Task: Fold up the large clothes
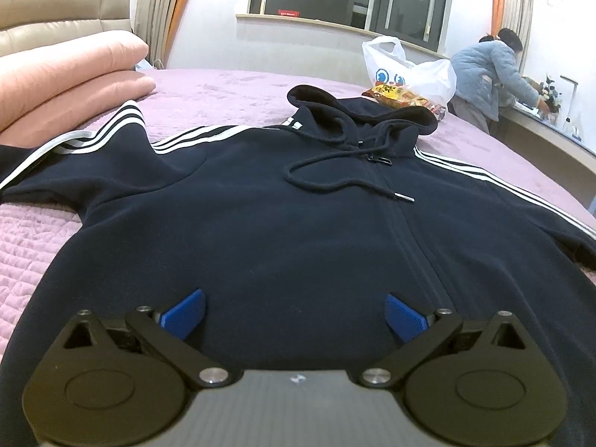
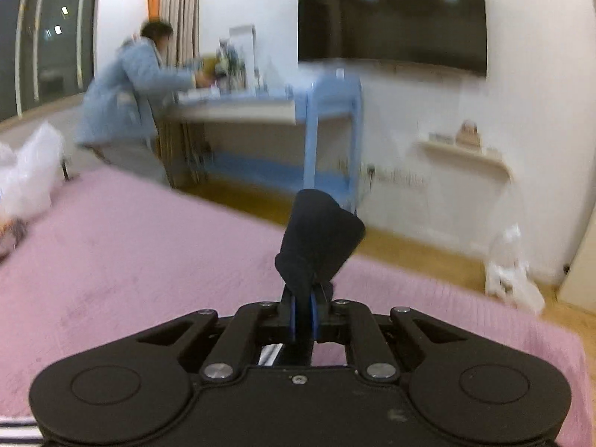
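Observation:
A dark navy zip hoodie (image 1: 283, 231) with white sleeve stripes lies flat, front up, on the pink bedspread (image 1: 223, 89), hood toward the window. My left gripper (image 1: 294, 313) hovers over its lower front, blue pads spread wide with nothing between them. In the right wrist view, my right gripper (image 2: 305, 314) is shut on a fold of the hoodie's dark fabric (image 2: 320, 238), which sticks up past the fingertips above the bedspread (image 2: 130, 260). A bit of white stripe (image 2: 16, 430) shows at the bottom left corner.
Folded pink quilts (image 1: 70, 78) sit at the left. A white plastic bag (image 1: 413, 69) and snack packets (image 1: 398, 95) lie beyond the hood. A person in a light blue jacket (image 2: 123, 89) leans over a desk past the bed's far edge. A blue cart (image 2: 331, 130) stands by the wall.

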Tool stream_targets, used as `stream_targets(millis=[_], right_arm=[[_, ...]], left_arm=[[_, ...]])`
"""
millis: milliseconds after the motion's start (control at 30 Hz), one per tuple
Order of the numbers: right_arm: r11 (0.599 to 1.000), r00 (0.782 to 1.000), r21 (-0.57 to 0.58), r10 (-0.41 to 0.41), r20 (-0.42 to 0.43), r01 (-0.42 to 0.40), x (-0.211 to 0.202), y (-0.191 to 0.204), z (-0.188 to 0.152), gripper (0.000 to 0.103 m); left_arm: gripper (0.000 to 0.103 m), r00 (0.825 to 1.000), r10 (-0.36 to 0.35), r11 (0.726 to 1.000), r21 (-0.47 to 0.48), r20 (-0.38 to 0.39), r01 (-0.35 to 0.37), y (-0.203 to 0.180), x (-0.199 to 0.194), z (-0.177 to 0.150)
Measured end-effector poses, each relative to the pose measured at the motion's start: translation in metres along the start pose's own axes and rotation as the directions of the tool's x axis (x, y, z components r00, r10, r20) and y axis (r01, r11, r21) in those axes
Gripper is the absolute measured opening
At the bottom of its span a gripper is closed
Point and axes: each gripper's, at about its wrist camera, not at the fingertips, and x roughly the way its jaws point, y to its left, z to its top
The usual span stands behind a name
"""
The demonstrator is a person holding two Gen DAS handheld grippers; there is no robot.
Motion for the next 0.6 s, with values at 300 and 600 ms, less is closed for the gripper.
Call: stream_targets(millis=[300, 600], right_arm=[[0.832, 0.845, -0.154, 0.534, -0.038, -0.533, -0.176, 0.140, -0.031, 0.011], [0.289, 0.385, -0.293, 0.849, -0.361, -0.912, -0.364, 0.266, -0.151, 0.018]], left_arm=[[0.100, 1.000, -0.004, 1.000, -0.012, -0.003, 0.004, 0.001, -0.005, 0.005], [0.084, 1.000, -0.007, 0.988, -0.153, 0.029, 0.011, 0.059, -0.062, 0.017]])
